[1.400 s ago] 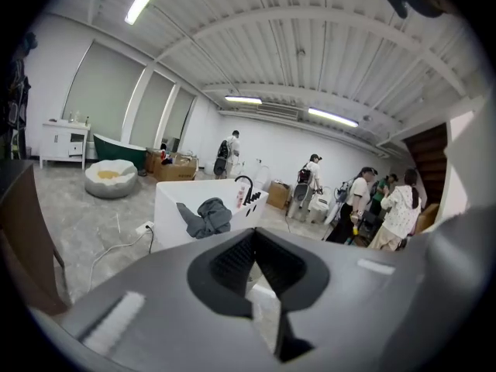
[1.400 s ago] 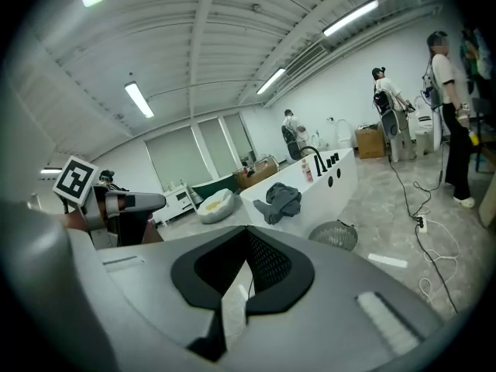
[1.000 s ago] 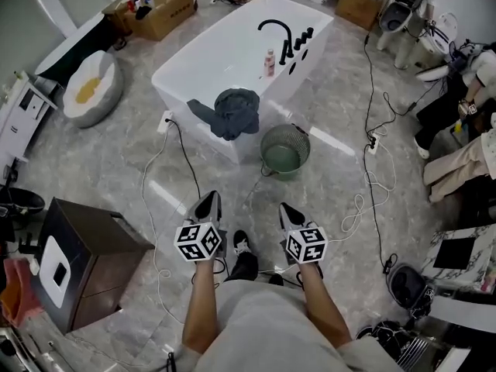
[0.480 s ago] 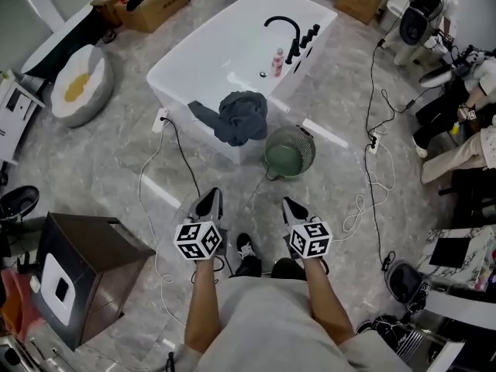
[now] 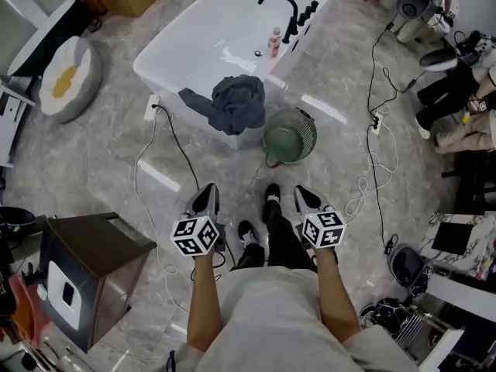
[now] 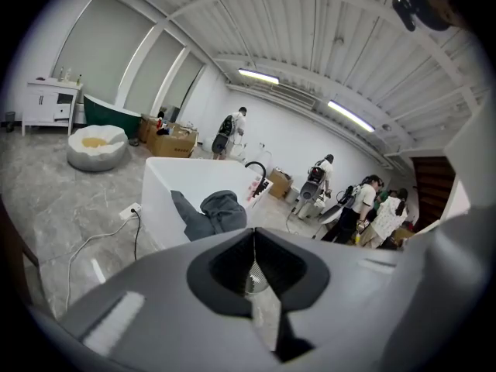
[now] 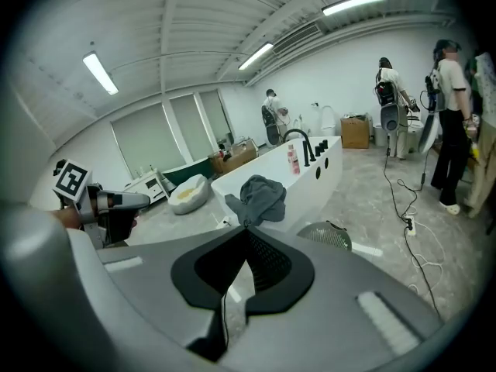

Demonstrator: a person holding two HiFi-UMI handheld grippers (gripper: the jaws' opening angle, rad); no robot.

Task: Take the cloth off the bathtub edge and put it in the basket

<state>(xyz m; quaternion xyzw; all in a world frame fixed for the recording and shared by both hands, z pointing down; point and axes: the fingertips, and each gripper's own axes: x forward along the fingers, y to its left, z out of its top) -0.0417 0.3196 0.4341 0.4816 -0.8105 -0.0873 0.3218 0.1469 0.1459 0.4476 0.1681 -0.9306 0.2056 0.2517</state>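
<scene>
Nearest the body, the left gripper (image 5: 207,194) and the right gripper (image 5: 304,196) are held side by side at waist level, angled down and forward. Each has its jaws pressed together with nothing between them. That suits an approach on foot, since there is nothing within reach to take.

Ahead of them a thin black cable (image 5: 182,157) trails across the grey marble floor (image 5: 101,169) between the person and the tub. It is something to step around.

Further on, the round green wire basket (image 5: 266,136) stands on the floor just beside the white oblong bathtub (image 5: 209,37). It sits almost under the cloth, probably so the carry is short. It looks empty, though the mesh makes that hard to confirm.

The dark grey crumpled cloth (image 5: 236,103) sits bunched on the tub's near edge, one tail hanging down the outer wall. Its own weight keeps it draped there. It is well apart from both grippers, so the task is not yet begun.
</scene>
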